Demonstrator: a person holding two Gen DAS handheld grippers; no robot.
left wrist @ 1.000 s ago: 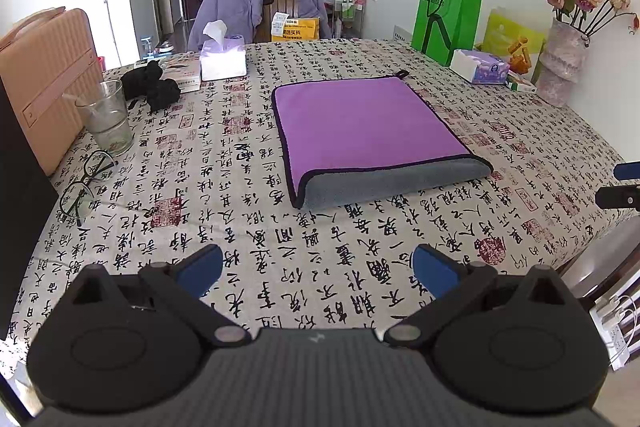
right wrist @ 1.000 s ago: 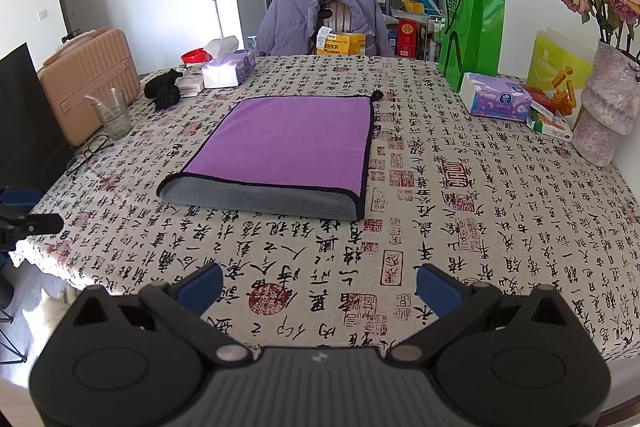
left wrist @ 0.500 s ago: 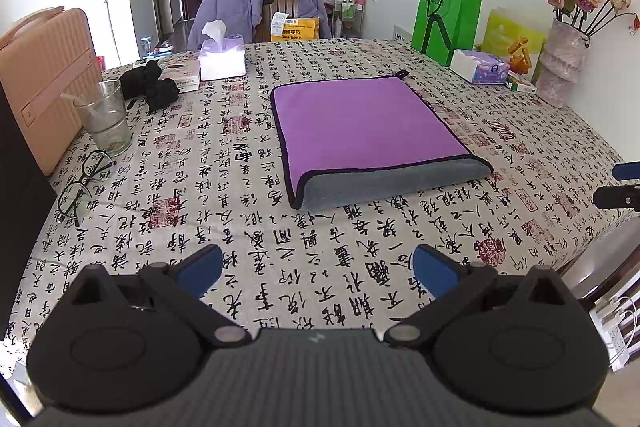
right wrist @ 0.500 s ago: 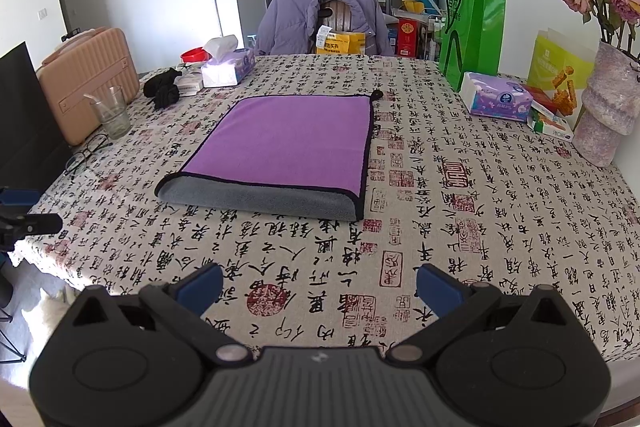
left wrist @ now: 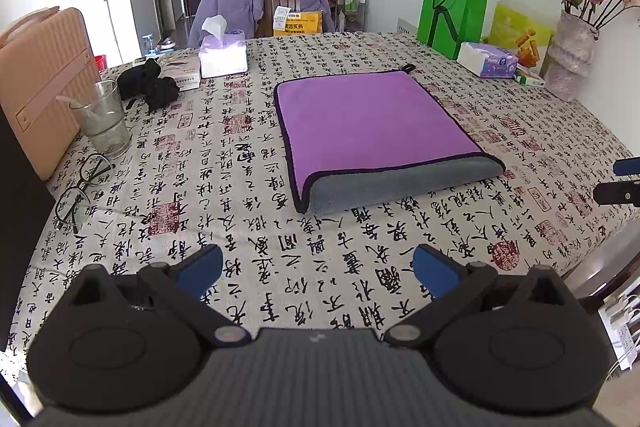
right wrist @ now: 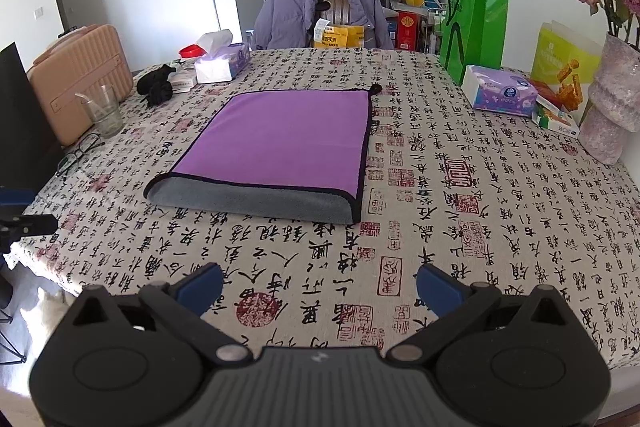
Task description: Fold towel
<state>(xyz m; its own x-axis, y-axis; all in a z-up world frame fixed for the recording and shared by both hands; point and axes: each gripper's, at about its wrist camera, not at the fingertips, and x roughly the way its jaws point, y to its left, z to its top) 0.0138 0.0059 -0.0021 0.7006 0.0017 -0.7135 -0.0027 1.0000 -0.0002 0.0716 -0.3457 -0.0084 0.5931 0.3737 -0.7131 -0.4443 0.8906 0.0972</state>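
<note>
Both the left claw (left wrist: pixel 316 267) and the right claw (right wrist: pixel 318 285) are hovering spread and empty over the counter (left wrist: pixel 240 227). The towel (left wrist: pixel 372 131) is lying at twelve o'clock, well apart, already folded once with its grey underside showing; further folds are probably remaining. Nothing is differing noticeably from a second ago.

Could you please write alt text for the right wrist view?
A purple towel, folded once with its grey fold nearest, lies flat on a calligraphy-print tablecloth. The open right tongs hover at the near edge, empty.
</note>
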